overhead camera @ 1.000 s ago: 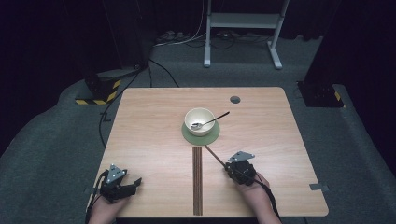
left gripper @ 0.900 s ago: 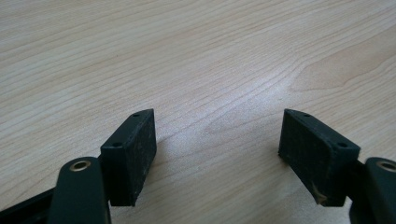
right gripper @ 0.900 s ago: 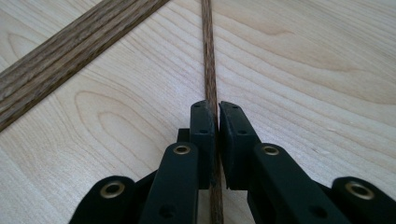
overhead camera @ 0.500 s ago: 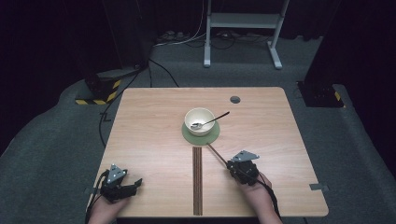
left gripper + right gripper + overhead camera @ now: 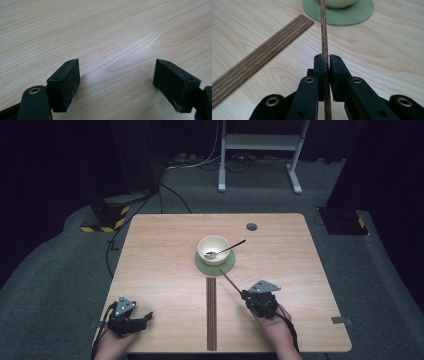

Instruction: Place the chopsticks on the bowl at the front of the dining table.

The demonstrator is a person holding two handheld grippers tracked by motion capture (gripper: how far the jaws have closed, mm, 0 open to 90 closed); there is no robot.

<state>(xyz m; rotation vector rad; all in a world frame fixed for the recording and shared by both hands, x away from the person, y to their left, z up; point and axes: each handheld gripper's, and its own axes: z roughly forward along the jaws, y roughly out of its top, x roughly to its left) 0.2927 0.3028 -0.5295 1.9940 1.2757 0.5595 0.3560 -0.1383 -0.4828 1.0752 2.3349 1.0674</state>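
High view: one bowl, one spoon; right fingers grip one stick, left fingers apart.

Wooden stick, matt wood-grain table

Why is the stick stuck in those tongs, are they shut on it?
Yes, shut. The right tongs pinch the wooden stick tightly between both pads, no gap showing.

White bowl (spoon inside) on green coaster.
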